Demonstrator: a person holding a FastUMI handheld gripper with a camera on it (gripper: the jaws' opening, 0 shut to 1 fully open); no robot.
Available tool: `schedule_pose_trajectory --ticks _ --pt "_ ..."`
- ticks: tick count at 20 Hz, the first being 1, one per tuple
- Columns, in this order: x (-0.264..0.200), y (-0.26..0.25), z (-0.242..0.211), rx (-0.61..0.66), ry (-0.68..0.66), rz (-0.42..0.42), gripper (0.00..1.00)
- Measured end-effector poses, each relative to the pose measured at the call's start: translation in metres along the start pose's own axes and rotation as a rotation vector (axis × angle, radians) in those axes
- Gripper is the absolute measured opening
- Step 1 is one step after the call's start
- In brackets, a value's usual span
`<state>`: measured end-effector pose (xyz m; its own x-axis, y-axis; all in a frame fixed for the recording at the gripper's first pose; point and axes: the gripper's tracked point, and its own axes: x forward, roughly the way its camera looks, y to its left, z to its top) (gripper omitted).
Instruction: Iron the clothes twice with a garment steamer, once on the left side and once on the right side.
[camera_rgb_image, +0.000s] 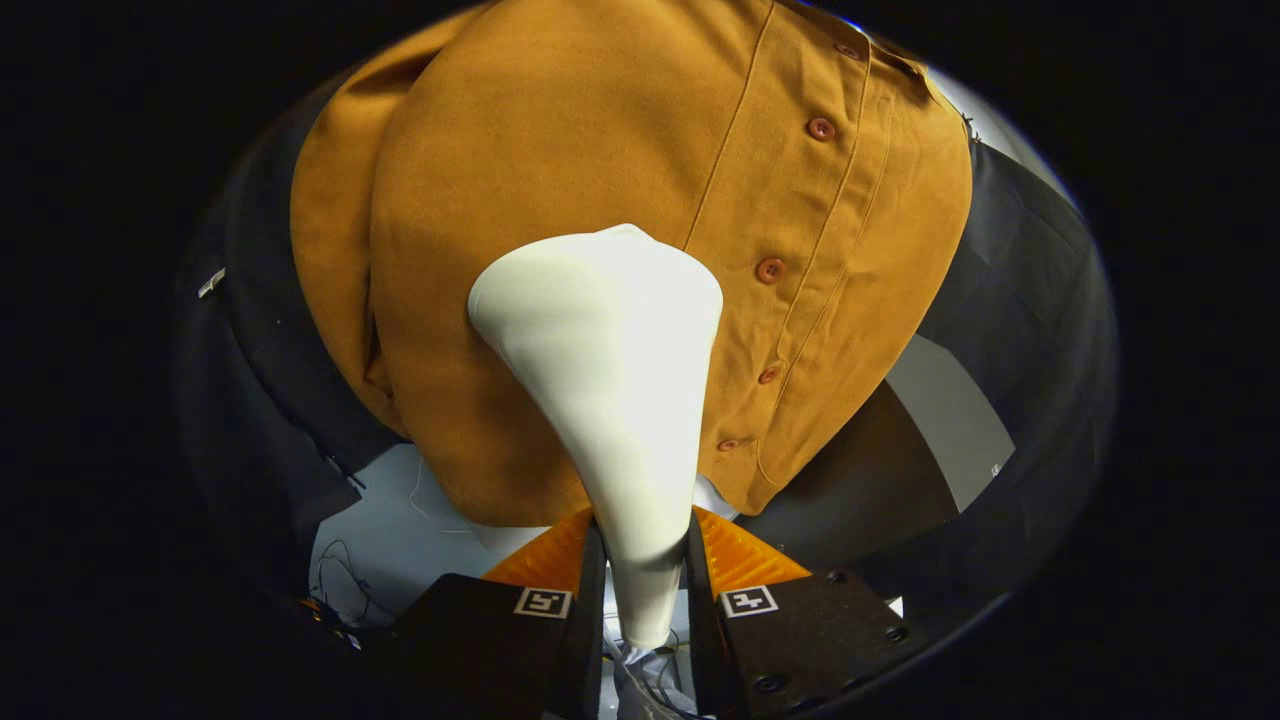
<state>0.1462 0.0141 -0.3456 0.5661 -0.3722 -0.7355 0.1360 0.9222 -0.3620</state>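
A mustard-brown buttoned shirt (600, 150) hangs in front of me, its button placket (795, 270) running down to the right of the middle. My gripper (643, 555) is shut on the narrow handle of a white garment steamer (610, 370). The steamer's wide head points forward from between the fingers and lies against the shirt's front panel, just left of the buttons. The shirt's lower hem (520, 510) hangs just beyond the fingertips.
Black cloth (260, 330) hangs behind the shirt on both sides. A pale floor (400, 540) with thin cables lies below the hem to the left. A grey panel (945, 420) stands at the lower right.
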Motion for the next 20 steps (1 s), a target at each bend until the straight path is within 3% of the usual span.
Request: schedule_pose_trajectory --ticks 13,20 --pt "0.007 -0.001 -0.045 -0.035 0.087 0.048 0.39" --pt "-0.026 -0.029 -0.027 0.005 0.008 0.066 0.39"
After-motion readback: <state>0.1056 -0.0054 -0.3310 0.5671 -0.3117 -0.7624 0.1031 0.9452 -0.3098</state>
